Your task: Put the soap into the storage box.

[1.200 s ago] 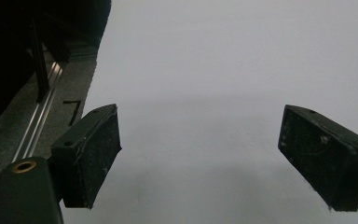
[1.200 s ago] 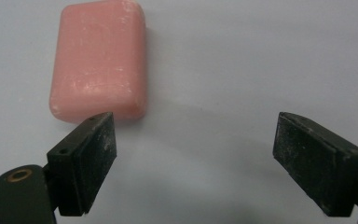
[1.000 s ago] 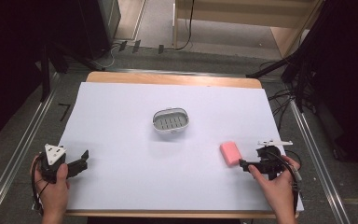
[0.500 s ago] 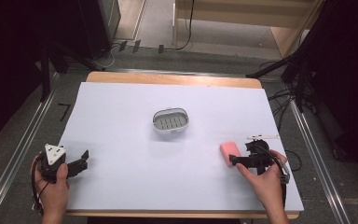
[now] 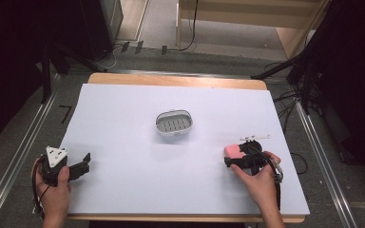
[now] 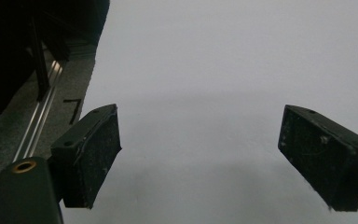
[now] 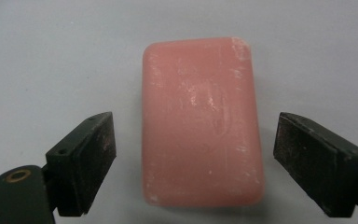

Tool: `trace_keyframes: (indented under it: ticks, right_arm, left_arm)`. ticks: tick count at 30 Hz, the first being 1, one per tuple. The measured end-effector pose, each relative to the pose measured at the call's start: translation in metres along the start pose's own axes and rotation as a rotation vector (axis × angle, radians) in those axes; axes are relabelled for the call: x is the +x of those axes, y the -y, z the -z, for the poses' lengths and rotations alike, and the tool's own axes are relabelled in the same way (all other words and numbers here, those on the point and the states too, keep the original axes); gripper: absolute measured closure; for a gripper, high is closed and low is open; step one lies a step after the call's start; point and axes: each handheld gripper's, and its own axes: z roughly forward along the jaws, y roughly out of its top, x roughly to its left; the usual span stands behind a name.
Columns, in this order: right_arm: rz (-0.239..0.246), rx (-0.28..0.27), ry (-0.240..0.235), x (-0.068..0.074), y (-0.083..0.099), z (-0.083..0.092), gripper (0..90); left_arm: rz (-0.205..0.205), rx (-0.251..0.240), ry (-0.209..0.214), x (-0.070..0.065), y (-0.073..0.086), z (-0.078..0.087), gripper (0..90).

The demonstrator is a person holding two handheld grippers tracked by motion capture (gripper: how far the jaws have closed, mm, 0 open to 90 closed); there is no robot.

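The pink soap bar [image 7: 201, 122] is a rounded rectangle with a dull, scuffed top showing whitish marks, and it lies flat on the white table cover [image 5: 123, 114], to the right of and nearer the person than the small grey soap dish [image 5: 174, 123], well apart from it. The dish is oval, with slots in its bottom, and nothing lies in it. The right gripper [image 7: 193, 163] has its jaws wide open on both sides of the soap without touching it, while the left gripper [image 6: 200, 161], far to the left of the dish, is also wide open and holds nothing.
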Motion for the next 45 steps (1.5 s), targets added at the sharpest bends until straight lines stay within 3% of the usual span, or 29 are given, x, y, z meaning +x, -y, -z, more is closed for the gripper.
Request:
trace_keyframes:
  ticks: [4, 5, 6, 8, 11, 12, 16, 22, 23, 27, 30, 33, 34, 37, 38, 40, 42, 45]
  right_arm:
    - [-0.003, 0.018, 0.017, 0.003, -0.001, -0.005, 21.4]
    - [-0.001, 0.017, 0.026, 0.003, -0.001, -0.006, 25.1]
    - [0.011, 0.007, 0.043, 0.004, -0.001, -0.006, 35.3]
    - [0.024, 0.001, 0.044, 0.004, 0.0, -0.005, 38.4]
    - [0.035, 0.001, 0.038, 0.003, 0.0, -0.005, 38.6]
    - [0.065, 0.008, 0.033, 0.003, 0.0, -0.004, 38.8]
    - [0.106, 0.011, 0.027, 0.004, -0.002, -0.004, 38.8]
    - [0.094, 0.018, -0.018, 0.004, -0.007, -0.004, 38.8]
    - [0.12, 0.017, -0.029, 0.004, -0.009, -0.004, 38.8]
    - [0.133, 0.011, -0.061, 0.006, -0.015, -0.002, 38.8]
    - [0.19, 0.003, -0.077, 0.011, -0.026, 0.001, 38.9]
    - [0.217, -0.007, -0.085, 0.015, -0.033, 0.002, 38.9]
    - [0.25, -0.012, -0.096, 0.019, -0.039, 0.002, 38.9]
    - [0.279, -0.016, -0.1, 0.024, -0.046, 0.001, 38.9]
    - [0.313, -0.025, -0.107, 0.028, -0.052, 0.001, 38.9]
    - [0.324, -0.025, -0.112, 0.03, -0.055, 0.0, 38.8]
    - [0.373, -0.036, -0.131, 0.037, -0.064, -0.001, 38.8]
    - [0.393, -0.042, -0.144, 0.041, -0.07, -0.001, 38.9]
  left_arm:
    - [0.0, 0.0, -0.001, 0.0, 0.0, 0.0, 13.6]
    - [-0.001, 0.003, -0.001, 0.0, 0.0, 0.0, 13.6]
    - [-0.002, 0.003, -0.002, 0.0, 0.0, 0.0, 13.6]
    - [-0.003, 0.005, -0.003, 0.0, 0.0, 0.0, 13.6]
    - [-0.002, 0.005, -0.004, 0.0, 0.0, 0.0, 13.6]
    - [-0.002, 0.004, -0.002, 0.0, 0.0, -0.001, 13.6]
    - [-0.002, 0.006, -0.002, 0.0, 0.0, -0.001, 13.6]
    - [0.002, 0.008, -0.002, 0.0, 0.0, -0.001, 13.6]
    - [0.002, 0.008, -0.002, 0.0, 0.0, -0.001, 13.6]
    - [0.002, 0.008, -0.002, 0.0, 0.0, -0.001, 13.6]
    - [0.002, 0.007, -0.003, 0.0, 0.0, -0.001, 13.6]
    - [0.004, 0.008, -0.002, 0.0, 0.0, -0.001, 13.6]
    - [0.003, 0.007, -0.002, 0.001, 0.0, -0.001, 13.6]
    - [0.004, 0.005, 0.0, 0.001, 0.0, -0.001, 13.6]
    - [0.006, 0.004, 0.0, 0.001, 0.0, -0.001, 13.6]
    - [0.008, 0.004, 0.0, 0.001, 0.0, -0.001, 13.6]
    - [0.008, 0.005, 0.001, 0.001, 0.0, -0.001, 13.6]
    - [0.009, 0.006, 0.002, 0.001, 0.0, -0.001, 13.6]
